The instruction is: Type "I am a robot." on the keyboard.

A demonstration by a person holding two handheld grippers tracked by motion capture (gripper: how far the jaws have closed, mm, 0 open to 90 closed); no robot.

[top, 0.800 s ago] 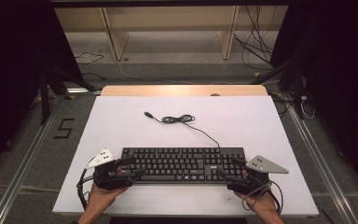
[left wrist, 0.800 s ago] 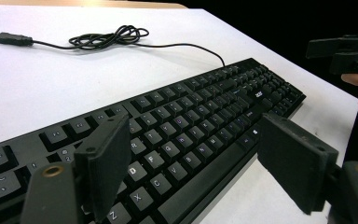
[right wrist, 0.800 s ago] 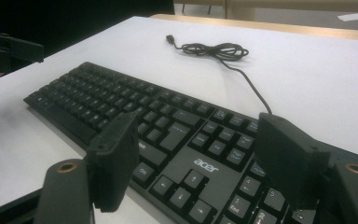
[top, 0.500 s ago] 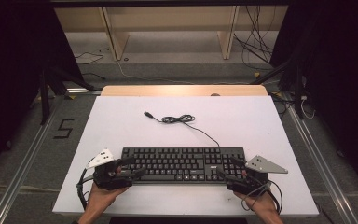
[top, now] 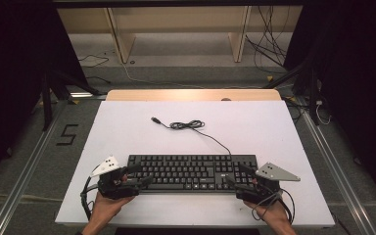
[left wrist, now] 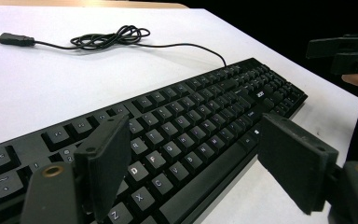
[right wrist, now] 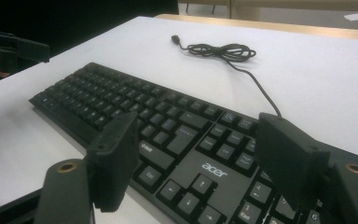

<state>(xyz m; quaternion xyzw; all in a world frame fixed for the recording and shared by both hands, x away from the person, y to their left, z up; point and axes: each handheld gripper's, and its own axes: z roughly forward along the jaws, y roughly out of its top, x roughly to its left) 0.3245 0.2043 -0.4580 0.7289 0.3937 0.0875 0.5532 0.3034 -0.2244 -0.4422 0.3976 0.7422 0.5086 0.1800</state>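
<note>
A black keyboard (top: 191, 171) lies across the near part of the white table (top: 127, 132). Its cable (top: 186, 125) runs back to a loose coil and a USB plug (top: 154, 119). My left gripper (top: 142, 175) is at the keyboard's left end. In the left gripper view its jaws stand wide apart, one pad (left wrist: 105, 163) over the keys (left wrist: 191, 116) and the other off the front edge. My right gripper (top: 234, 175) is at the right end. In the right gripper view its open jaws (right wrist: 200, 154) straddle the arrow-key corner (right wrist: 205, 172). Neither pair of pads visibly presses on the keyboard.
The table's wooden far edge (top: 191, 94) borders a floor with shelving legs (top: 120, 41) and loose cables (top: 269, 49). Metal rails (top: 24, 171) run along both sides of the table. A person's hands (top: 107, 208) hold the grippers at the near edge.
</note>
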